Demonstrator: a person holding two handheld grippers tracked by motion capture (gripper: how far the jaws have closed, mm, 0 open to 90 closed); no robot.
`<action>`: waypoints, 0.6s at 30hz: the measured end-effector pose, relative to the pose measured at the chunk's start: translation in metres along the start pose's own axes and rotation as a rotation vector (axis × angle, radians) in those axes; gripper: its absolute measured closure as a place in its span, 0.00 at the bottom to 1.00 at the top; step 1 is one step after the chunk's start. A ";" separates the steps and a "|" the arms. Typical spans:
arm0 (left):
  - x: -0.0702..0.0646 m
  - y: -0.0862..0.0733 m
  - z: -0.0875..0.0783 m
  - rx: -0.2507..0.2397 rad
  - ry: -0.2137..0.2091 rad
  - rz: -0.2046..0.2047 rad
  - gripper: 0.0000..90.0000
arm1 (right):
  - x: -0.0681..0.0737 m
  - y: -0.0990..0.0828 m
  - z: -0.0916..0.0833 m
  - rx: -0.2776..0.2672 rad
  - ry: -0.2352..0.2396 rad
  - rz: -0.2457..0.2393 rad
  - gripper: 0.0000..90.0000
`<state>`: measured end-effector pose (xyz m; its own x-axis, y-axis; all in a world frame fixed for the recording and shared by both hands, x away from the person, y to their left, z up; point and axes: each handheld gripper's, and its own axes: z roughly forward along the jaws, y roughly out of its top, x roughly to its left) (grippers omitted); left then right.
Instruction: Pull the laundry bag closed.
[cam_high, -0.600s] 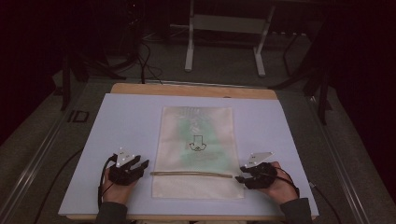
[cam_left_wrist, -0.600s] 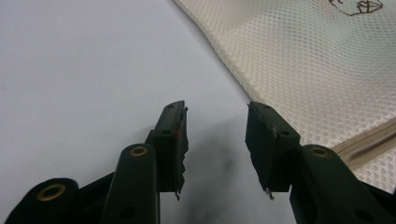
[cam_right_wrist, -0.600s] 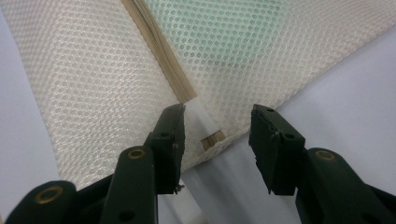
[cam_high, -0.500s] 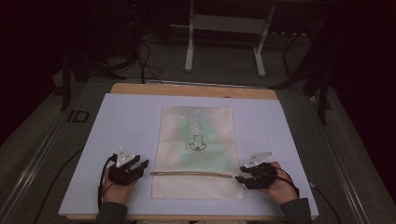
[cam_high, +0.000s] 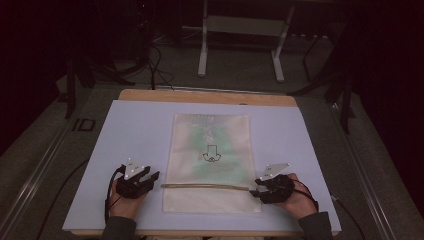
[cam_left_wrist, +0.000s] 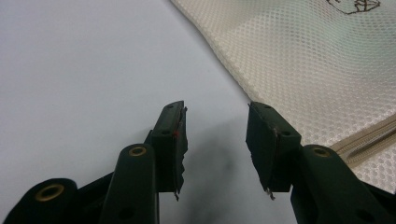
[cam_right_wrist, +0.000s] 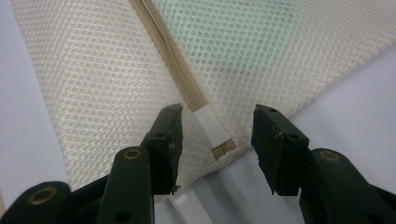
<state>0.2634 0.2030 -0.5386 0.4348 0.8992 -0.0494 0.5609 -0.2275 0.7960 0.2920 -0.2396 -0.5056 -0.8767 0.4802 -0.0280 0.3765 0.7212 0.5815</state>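
Note:
A cream mesh bag (cam_high: 212, 161) lies flat in the middle of the white sheet, with something green inside and a black arrow mark on top. A tan zipper (cam_high: 205, 187) crosses it near the front. My left gripper (cam_high: 150, 178) rests open beside the bag's left edge, just off the mesh (cam_left_wrist: 327, 65), with bare sheet between its jaws. My right gripper (cam_high: 255, 188) is open at the bag's right edge. Its jaws straddle the zipper's end (cam_right_wrist: 212, 128), and its pads stand apart from it.
A white sheet (cam_high: 125, 130) covers the wooden table (cam_high: 200, 96). Metal stand legs (cam_high: 202, 55) and cables lie on the floor behind the table. A person's hands hold both grippers at the table's front edge.

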 end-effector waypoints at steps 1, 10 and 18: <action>0.000 0.000 0.000 0.003 -0.002 0.003 0.63 | 0.001 0.001 0.000 0.002 0.001 -0.005 0.59; -0.001 -0.001 0.000 -0.002 -0.007 0.001 0.63 | 0.006 0.016 0.002 0.009 0.007 -0.051 0.60; -0.001 0.000 0.000 -0.002 -0.015 0.009 0.63 | 0.009 0.031 0.009 0.017 0.037 -0.095 0.65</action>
<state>0.2625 0.2022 -0.5388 0.4501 0.8915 -0.0515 0.5556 -0.2344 0.7977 0.2987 -0.2083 -0.4952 -0.9188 0.3912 -0.0522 0.2961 0.7708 0.5641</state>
